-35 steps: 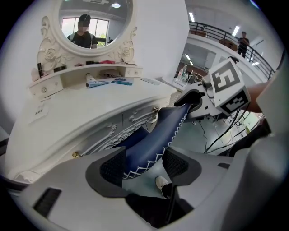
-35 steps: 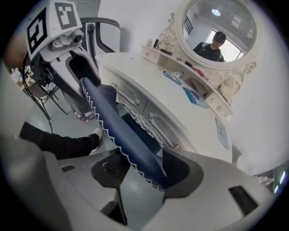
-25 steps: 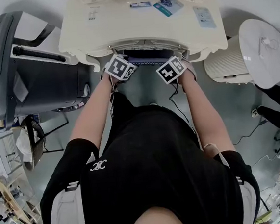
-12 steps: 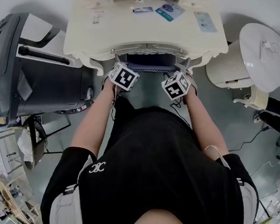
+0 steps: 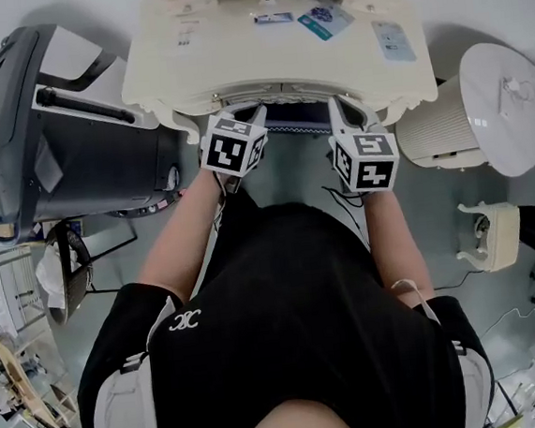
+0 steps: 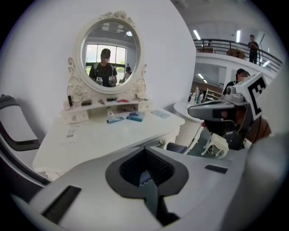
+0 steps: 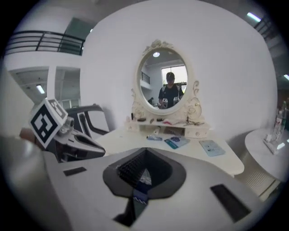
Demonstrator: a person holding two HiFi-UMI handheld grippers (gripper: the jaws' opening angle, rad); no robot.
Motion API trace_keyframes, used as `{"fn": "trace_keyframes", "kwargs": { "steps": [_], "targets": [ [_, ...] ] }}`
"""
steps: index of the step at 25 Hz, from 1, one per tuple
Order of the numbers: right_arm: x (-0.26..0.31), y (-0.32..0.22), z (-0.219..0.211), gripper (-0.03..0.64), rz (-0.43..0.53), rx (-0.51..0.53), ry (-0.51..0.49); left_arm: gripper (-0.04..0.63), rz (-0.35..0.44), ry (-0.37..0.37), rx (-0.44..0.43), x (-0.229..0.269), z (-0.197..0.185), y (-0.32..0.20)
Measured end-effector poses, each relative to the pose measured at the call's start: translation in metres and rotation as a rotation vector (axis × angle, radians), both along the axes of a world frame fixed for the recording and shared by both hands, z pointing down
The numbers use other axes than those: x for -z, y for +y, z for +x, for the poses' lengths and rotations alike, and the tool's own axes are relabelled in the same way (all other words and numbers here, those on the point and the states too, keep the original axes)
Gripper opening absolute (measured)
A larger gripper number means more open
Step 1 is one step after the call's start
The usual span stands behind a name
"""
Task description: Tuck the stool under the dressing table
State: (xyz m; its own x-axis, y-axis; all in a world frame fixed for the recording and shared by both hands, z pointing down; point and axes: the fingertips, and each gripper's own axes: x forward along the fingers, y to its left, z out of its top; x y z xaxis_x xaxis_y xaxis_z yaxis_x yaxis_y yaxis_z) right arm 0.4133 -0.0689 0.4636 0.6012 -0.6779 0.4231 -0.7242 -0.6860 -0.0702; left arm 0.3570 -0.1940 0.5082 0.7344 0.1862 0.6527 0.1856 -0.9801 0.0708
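Now both tongs are pressed together with nothing between them. The left tongs (image 6: 145,158) and the right tongs (image 7: 143,155) each show their dark pads meeting in a closed seam.

In the head view they are held side by side just in front of the dressing table (image 5: 234,56), with their tips near its front edge. The stool (image 5: 296,117) sits tucked beneath that front edge. Only a strip of its dark seat shows, between the two tongs.

From the gripper views, both tongs look out over the cream tabletop (image 7: 226,161) toward the oval mirror (image 7: 168,81) at the back of the dressing table. A few cards (image 5: 324,15) lie on the tabletop just in front of the mirror's base.

A black chair (image 5: 64,153) stands just beside the dressing table's left end. A round white table (image 5: 510,91) stands near its right end.
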Motion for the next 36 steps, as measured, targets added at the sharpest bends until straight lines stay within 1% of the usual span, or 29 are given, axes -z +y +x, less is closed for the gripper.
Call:
{"fn": "trace_keyframes", "kwargs": {
  "steps": [2,5,7,9,12,16,22,30,36],
  "targets": [
    [0.03,0.005,0.004,0.011,0.093,-0.04,0.031,0.008,-0.011,0.082,0.033,0.028,0.01,0.004],
    [0.061,0.018,0.009,0.009,0.185,-0.087,0.072,0.008,0.023,0.198,0.054,0.063,0.02,0.012],
    [0.07,0.026,0.01,0.009,0.224,-0.111,0.085,0.008,0.033,0.25,0.059,0.079,0.023,0.02],
    [0.071,0.032,0.01,0.009,0.231,-0.122,0.095,0.008,0.014,0.272,0.056,0.086,0.021,0.032],
    [0.066,0.036,0.004,0.009,0.215,-0.113,0.093,0.008,-0.001,0.275,0.05,0.085,0.016,0.047],
    [0.063,0.031,-0.008,0.009,0.192,-0.076,0.109,0.008,-0.015,0.242,0.059,0.074,0.011,0.05],
    [0.059,0.026,-0.019,0.009,0.192,-0.056,0.104,0.008,0.011,0.231,0.071,0.068,0.005,0.046],
    [0.053,0.023,-0.03,0.009,0.185,-0.044,0.101,0.008,0.016,0.224,0.057,0.064,-0.003,0.047],
    [0.048,0.021,-0.043,0.009,0.173,-0.027,0.095,0.008,0.019,0.2,0.055,0.055,-0.014,0.049]
  ]
}}
